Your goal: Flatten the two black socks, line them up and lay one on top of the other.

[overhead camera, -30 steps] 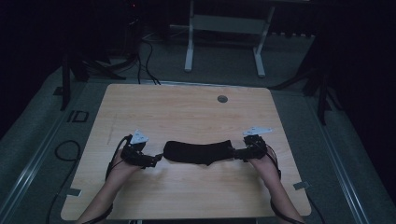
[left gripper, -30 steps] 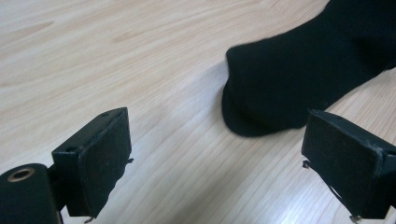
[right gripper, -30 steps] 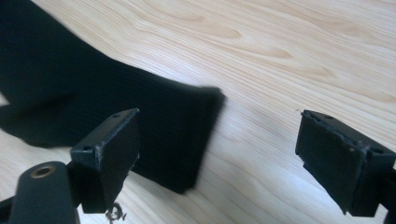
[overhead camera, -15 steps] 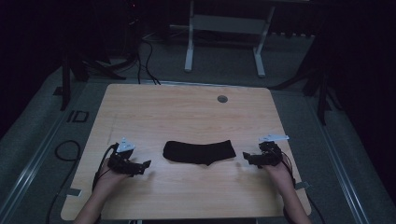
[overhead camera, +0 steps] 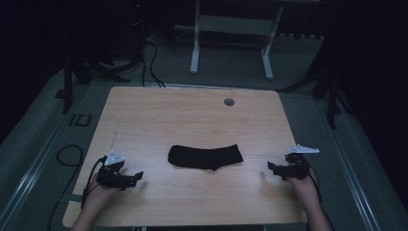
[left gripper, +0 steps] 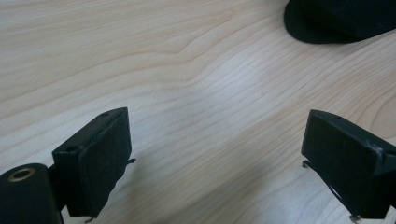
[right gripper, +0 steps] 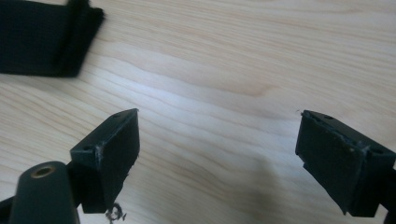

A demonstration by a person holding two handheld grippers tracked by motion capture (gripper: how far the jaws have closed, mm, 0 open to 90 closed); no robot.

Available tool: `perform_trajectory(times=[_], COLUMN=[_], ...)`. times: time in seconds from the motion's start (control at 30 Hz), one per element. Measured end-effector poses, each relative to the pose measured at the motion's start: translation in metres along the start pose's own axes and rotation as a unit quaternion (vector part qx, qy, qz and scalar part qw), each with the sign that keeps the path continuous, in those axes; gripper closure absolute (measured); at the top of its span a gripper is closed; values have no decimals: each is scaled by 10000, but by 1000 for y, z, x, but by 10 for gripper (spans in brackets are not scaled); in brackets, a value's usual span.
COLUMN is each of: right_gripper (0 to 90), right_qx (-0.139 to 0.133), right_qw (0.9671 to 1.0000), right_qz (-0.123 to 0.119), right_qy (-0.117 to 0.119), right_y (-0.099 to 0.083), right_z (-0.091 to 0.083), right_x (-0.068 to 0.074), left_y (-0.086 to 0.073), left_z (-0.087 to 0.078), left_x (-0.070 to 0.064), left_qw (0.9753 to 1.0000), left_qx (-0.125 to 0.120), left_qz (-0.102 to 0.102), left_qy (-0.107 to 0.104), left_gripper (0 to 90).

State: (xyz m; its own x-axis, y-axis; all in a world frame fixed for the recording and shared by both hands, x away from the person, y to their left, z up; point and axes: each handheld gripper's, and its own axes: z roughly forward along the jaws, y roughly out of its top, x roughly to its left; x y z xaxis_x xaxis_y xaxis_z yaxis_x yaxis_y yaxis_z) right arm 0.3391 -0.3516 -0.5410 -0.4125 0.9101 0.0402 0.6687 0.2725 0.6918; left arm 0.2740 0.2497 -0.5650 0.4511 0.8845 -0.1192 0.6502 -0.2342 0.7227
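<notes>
A black folded cloth lies flat near the middle of the wooden table. My left gripper rests low over the table, to the left of the cloth and apart from it, jaws open with bare wood between them. One rounded end of the cloth sits at the top right of the left gripper view. My right gripper is to the right of the cloth, also open and holding nothing. The cloth's other end lies at the top left of the right gripper view.
A small round grey grommet is set in the table near its far edge. Behind the table stands a white metal frame on a grey floor, with cables trailing at the back left. The surroundings are dark.
Both grippers let go of the cloth's ends and drew outward and toward the near edge. The cloth stays flat in the middle.
</notes>
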Motion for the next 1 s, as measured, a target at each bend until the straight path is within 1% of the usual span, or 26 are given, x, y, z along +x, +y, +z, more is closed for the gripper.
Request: perform_trajectory(times=[0.07, 0.13, 0.17, 0.27, 0.3, 0.37, 0.4, 0.43, 0.47, 0.57, 0.6, 0.7, 0.73, 0.8, 0.83, 0.93, 1.0], right_gripper=[136, 136, 137, 139, 139, 140, 140, 140, 140, 140, 141, 141, 141, 142, 141, 142, 142], right_qx=[21, 12, 12, -4, -7, -43, -67, -67, -96, -159, -168, -133, -126, -195, -242, -327, -431], right_qw=[10000, 10000, 9999, 9999, 9998, 9998, 9997, 9997, 9996, 9992, 9991, 9988, 9987, 9983, 9981, 9974, 9966], right_qz=[33, 81, 100, 167, 179, 212, 221, 221, 251, 338, 364, 445, 473, 516, 531, 585, 607], right_qy=[-38, -48, -56, -20, -22, -33, -49, -49, -54, -102, -108, -118, -145, -179, -201, -278, -340], right_y=[-3, -7, -9, -15, -16, -20, -22, -22, -24, -32, -34, -40, -42, -46, -47, -51, -55], right_z=[-2, -4, -5, -9, -10, -13, -15, -15, -17, -24, -25, -27, -28, -30, -31, -34, -36], right_x=[-3, -5, -6, -8, -8, -8, -9, -9, -9, -10, -11, -15, -15, -16, -17, -18, -19], left_y=[-4, -7, -9, -13, -14, -17, -19, -19, -22, -26, -28, -31, -31, -32, -32, -33, -35], left_z=[-3, -6, -7, -12, -13, -16, -17, -17, -19, -24, -25, -28, -29, -32, -34, -37, -39], left_x=[1, 3, 4, 6, 7, 8, 9, 9, 10, 10, 10, 10, 9, 9, 9, 9, 9], left_qw=[10000, 9999, 9998, 9998, 9998, 9995, 9994, 9994, 9992, 9989, 9989, 9985, 9982, 9977, 9974, 9972, 9968], left_qx=[-40, -75, -114, -158, -163, -199, -196, -196, -228, -262, -269, -323, -382, -446, -502, -528, -556], left_qz=[-46, -82, -131, -125, -149, -225, -283, -283, -322, -352, -352, -387, -405, -432, -454, -456, -459], left_qy=[7, 63, 44, -4, 21, 0, 58, 58, 120, 137, 176, 218, 220, 257, 237, 252, 349], left_gripper=[88, 87, 87, 100, 99, 99, 99, 99, 99, 99, 99, 99, 99, 99, 99, 99, 99])
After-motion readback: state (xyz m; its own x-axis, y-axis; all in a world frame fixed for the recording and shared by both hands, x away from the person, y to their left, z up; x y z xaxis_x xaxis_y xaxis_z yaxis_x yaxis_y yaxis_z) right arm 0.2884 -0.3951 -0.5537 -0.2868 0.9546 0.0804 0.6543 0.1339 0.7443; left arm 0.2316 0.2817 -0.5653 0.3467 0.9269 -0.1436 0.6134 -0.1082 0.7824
